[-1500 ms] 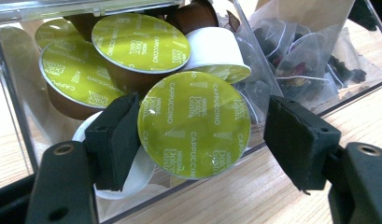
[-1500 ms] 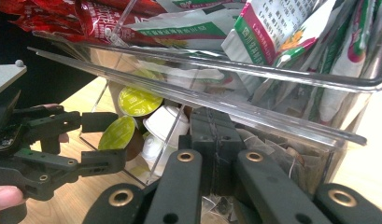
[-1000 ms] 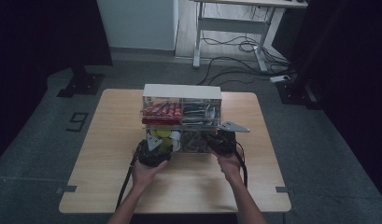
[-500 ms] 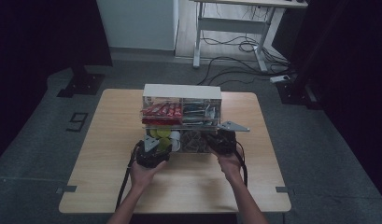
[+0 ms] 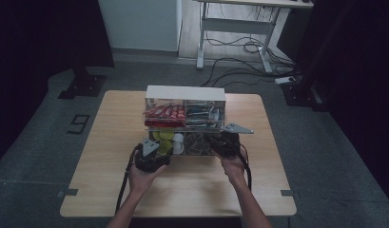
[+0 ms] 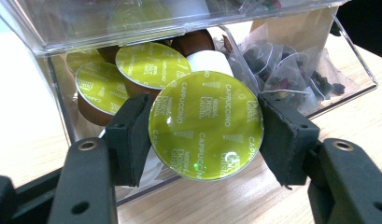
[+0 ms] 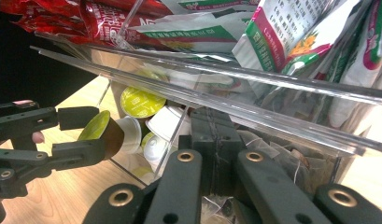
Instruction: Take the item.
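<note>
Your left tool [image 6: 205, 128] is clamped on a lime-green foil-topped brown coffee capsule [image 6: 206, 125], printed CAPPUCCINO, one black pad on each side of its rim, foil lid facing the camera, held just outside the open front of the clear acrylic two-tier organiser box [image 5: 185, 93]. In the high view that tool [image 5: 152, 151] sits at about 7 o'clock from the box, your left hand [image 5: 143, 176] behind it on the light wooden worktop [image 5: 102, 142]. More green-lidded capsules [image 6: 150, 64] and white capsules [image 7: 166, 122] are piled in the lower left compartment, right behind the held one. Clear sachets of dark tea leaves [image 6: 284, 65] fill the lower compartment at 3 o'clock of the capsules. Your right tool [image 7: 212, 154] has its two black jaws pressed together with no gap, nothing visible between them, tips pushed in at the lower right compartment under the clear flap; in the high view it [image 5: 225, 142] is at about 5 o'clock from the box, right hand [image 5: 232, 166] behind it. Upper tier: red snack packets [image 5: 163, 112] on the left side, white and green printed sachets [image 7: 291, 32] on the right side. From the right gripper view your left tool [image 7: 81, 133] shows at 9 o'clock with the capsule [image 7: 104, 130] pinched.
</note>
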`<act>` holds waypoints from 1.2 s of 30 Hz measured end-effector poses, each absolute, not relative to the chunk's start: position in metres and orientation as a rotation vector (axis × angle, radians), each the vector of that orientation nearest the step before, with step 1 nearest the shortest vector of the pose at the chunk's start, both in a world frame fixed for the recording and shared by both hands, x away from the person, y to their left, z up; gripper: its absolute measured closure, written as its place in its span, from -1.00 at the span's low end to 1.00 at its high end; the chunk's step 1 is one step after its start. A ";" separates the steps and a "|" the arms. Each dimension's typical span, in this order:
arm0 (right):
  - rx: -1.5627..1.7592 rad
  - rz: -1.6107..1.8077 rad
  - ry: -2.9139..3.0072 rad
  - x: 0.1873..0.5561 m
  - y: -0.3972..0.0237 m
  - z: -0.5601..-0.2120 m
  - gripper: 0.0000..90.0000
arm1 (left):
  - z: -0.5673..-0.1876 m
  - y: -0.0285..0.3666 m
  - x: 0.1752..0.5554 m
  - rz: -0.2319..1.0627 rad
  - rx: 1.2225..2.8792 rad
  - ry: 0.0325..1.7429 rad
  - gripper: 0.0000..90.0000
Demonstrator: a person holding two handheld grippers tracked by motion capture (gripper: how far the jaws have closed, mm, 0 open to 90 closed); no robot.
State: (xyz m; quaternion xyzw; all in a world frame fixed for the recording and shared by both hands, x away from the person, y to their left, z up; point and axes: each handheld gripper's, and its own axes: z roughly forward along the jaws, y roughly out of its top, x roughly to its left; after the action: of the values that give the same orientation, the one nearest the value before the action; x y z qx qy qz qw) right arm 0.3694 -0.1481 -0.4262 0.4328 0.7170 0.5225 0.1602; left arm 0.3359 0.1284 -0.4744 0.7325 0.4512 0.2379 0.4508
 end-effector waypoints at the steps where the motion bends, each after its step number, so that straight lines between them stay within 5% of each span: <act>1: 1.236 1.492 2.049 0.369 -0.148 -0.426 0.98 | -0.474 0.130 0.336 0.584 1.807 1.115 -0.14; 36: 1.233 1.485 2.060 0.371 -0.147 -0.428 0.98 | -0.464 0.161 0.316 0.563 1.766 1.123 -0.14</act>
State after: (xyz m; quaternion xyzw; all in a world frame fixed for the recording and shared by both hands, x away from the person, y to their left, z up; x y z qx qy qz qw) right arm 0.3712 -0.1468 -0.4282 0.4313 0.7205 0.5194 0.1583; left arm 0.3157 0.1614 -0.4641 0.7202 0.4579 0.2294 0.4680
